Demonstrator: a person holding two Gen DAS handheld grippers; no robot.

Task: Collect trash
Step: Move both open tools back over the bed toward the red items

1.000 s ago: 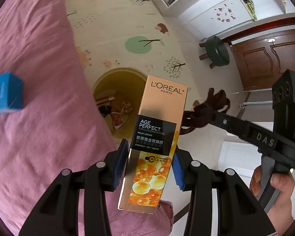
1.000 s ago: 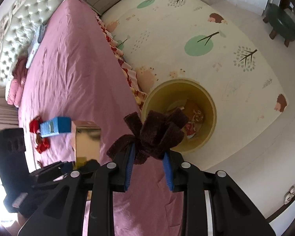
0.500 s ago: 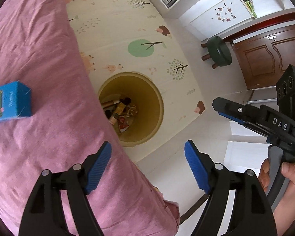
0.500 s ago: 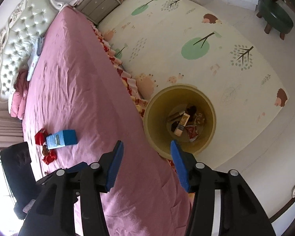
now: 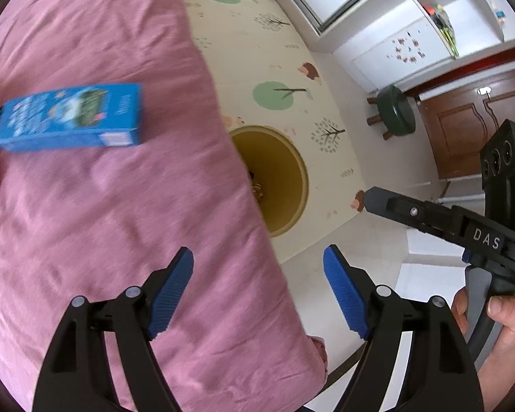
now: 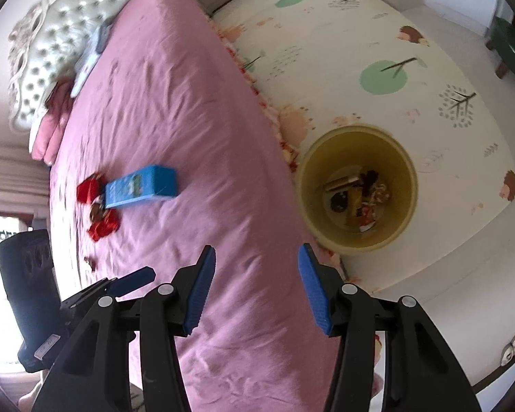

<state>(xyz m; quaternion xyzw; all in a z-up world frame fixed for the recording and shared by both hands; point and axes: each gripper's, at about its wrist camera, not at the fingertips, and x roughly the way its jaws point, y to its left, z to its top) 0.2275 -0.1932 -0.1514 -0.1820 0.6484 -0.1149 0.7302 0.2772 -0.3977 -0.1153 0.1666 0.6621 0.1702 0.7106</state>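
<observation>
Jaws on both my left gripper and right gripper stand apart, empty, above the pink bed. Blue box lies on it beside red scraps, possibly wrappers. Yellow bin on the floor holds trash.

Pink bed, patterned play mat
</observation>
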